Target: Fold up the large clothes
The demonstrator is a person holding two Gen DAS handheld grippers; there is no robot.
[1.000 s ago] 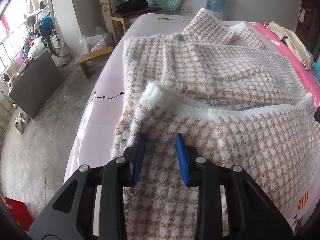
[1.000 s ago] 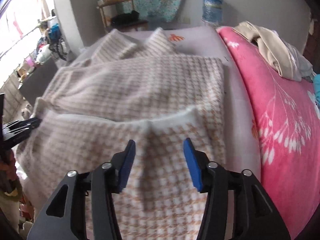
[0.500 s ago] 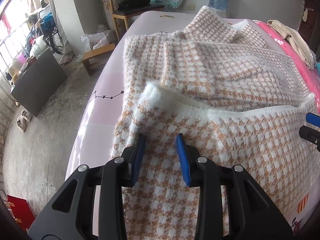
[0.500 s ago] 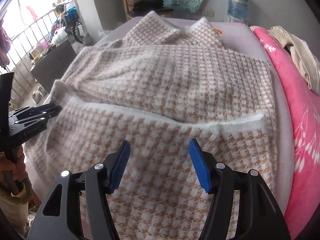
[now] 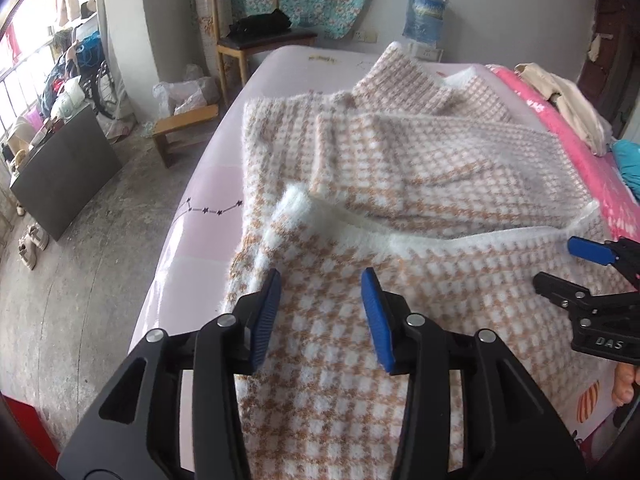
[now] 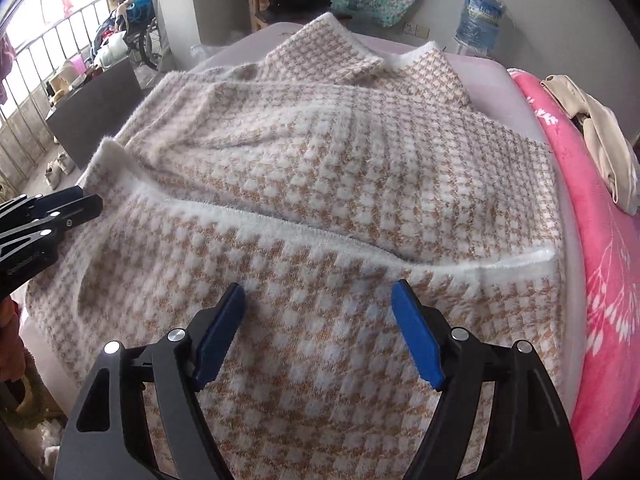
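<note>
A fluffy white-and-tan checked sweater (image 5: 400,168) lies spread on the pale pink bed (image 5: 200,196). Its near part is folded over the rest, and the white hem (image 6: 320,236) runs across the middle. My left gripper (image 5: 320,280) hovers over the left end of the folded layer, its jaws opening with only flat cloth below them. My right gripper (image 6: 318,292) hangs over the middle of the same layer, jaws opening wide and pressing on nothing. Each gripper also shows in the other view: the right gripper (image 5: 568,268) at the right edge, the left gripper (image 6: 80,204) at the left edge.
A pink flowered blanket (image 6: 600,240) with beige clothes (image 6: 600,140) covers the bed's right side. Left of the bed are concrete floor, a low wooden stool (image 5: 184,128), a dark board (image 5: 60,176) and shoes (image 5: 32,240). A wooden chair (image 5: 252,40) and a water jug (image 5: 424,16) stand at the far wall.
Both grippers' jaws have widened above the cloth. The right gripper has slid left along the folded layer and now shows at the right edge of the left wrist view.
</note>
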